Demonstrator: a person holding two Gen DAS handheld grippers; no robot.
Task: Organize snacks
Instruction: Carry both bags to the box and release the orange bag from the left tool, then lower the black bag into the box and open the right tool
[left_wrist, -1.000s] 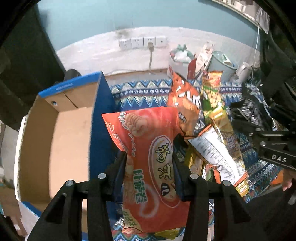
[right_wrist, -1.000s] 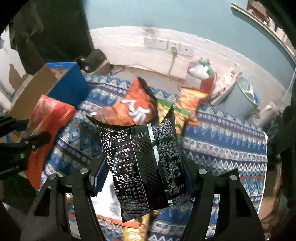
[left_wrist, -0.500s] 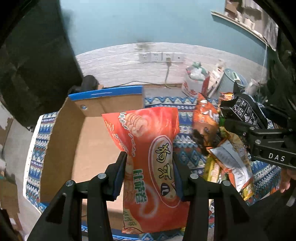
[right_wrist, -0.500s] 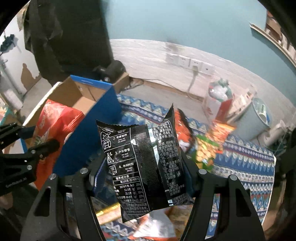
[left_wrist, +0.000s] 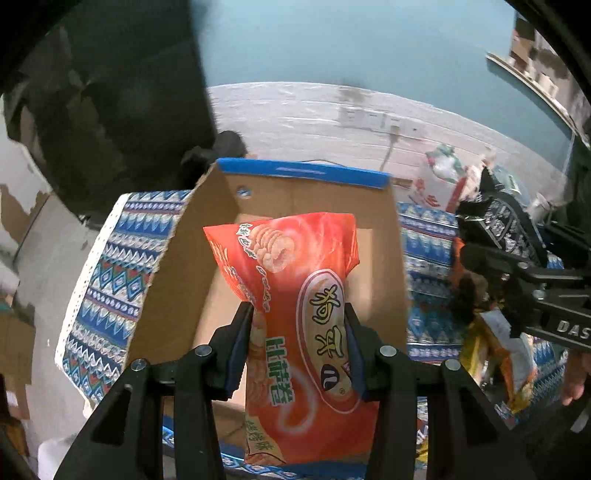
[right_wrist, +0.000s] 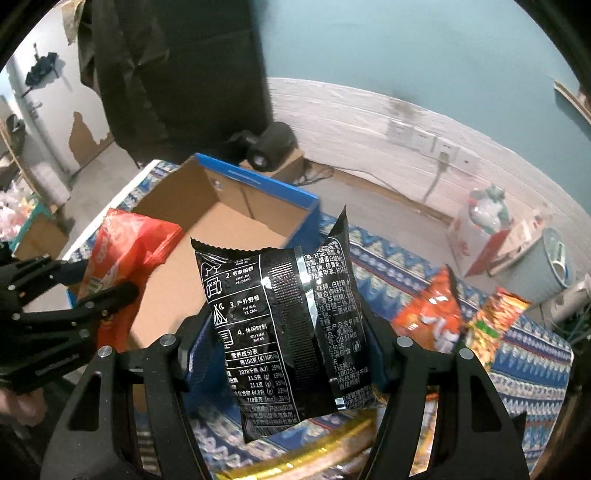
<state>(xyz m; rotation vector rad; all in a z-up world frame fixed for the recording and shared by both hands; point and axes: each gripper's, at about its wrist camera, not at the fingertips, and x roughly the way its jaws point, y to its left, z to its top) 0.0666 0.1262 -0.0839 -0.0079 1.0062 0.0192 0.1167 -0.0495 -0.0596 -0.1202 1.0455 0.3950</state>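
Observation:
My left gripper (left_wrist: 297, 325) is shut on a red-orange snack bag (left_wrist: 295, 302) and holds it upright over the open cardboard box (left_wrist: 184, 266) with blue edges. My right gripper (right_wrist: 284, 328) is shut on a black snack bag (right_wrist: 284, 317), held above the box's right side. In the right wrist view the box (right_wrist: 221, 229) lies ahead and to the left, with the left gripper (right_wrist: 96, 291) and its red bag (right_wrist: 125, 243) at its near left. The right gripper (left_wrist: 517, 266) with the black bag (left_wrist: 506, 225) shows at the right of the left wrist view.
The box stands on a blue patterned cloth (right_wrist: 528, 365). An orange bag (right_wrist: 432, 314) and a green-orange bag (right_wrist: 491, 325) lie on the cloth to the right. A grey bin (right_wrist: 543, 266), a red-white carton (right_wrist: 480, 236), wall sockets (right_wrist: 424, 140) and a black device (right_wrist: 269, 147) stand behind.
Both grippers have moved left toward the box with their bags. The red bag now hangs over the box's inside, and the black bag has come up to the box's right wall.

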